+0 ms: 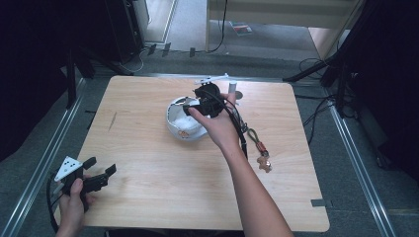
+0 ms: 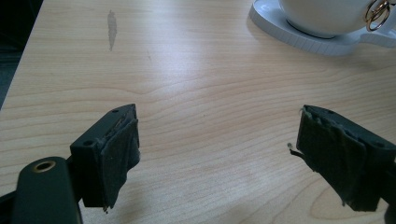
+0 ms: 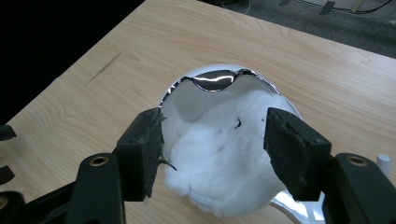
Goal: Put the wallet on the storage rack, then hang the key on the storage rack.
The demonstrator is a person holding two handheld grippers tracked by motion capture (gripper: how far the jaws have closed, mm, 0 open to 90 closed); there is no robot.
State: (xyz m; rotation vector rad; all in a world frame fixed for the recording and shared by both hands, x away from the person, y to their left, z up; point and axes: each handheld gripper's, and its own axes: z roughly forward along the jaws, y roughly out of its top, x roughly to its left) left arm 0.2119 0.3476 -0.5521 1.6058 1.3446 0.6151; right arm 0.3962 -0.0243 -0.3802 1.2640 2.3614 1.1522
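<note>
The white, fluffy cotton wad [image 3: 224, 149] sat inside the white glossy ceramic cup [image 1: 174, 114], which stood on a white saucer [image 2: 280, 28] near table centre, approx. 12 o'clock from the person's seat on the pale wood-grain table [image 1: 163, 187]. The right gripper [image 3: 215, 149] hovered directly above the cup mouth, jaws spread wide w/ one pad either side of the wad, not yet touching it as far as could be judged. The left gripper [image 1: 101, 174] rested at approx. 8 o'clock near the table's front-left corner, well apart from the cup; jaws were parted, nothing between them. A brown-and-green keyring w/ small charm [image 1: 261, 150] lay at approx. 3 o'clock of the cup, near the right forearm. Handling, judged: the wad was very light, soft and highly compressible; it would collapse under the pads, so full closure was req'd before lifting. Fibres were likely to snag on the frayed pad facing and could part, leaving tufts behind. Recommended grip pt: the thick central mass, pads lowered well into it, not the wispy edge. The cup was rigid, smooth and breakable; pad contact w/ the rim could tip it or shift it on the saucer.
</note>
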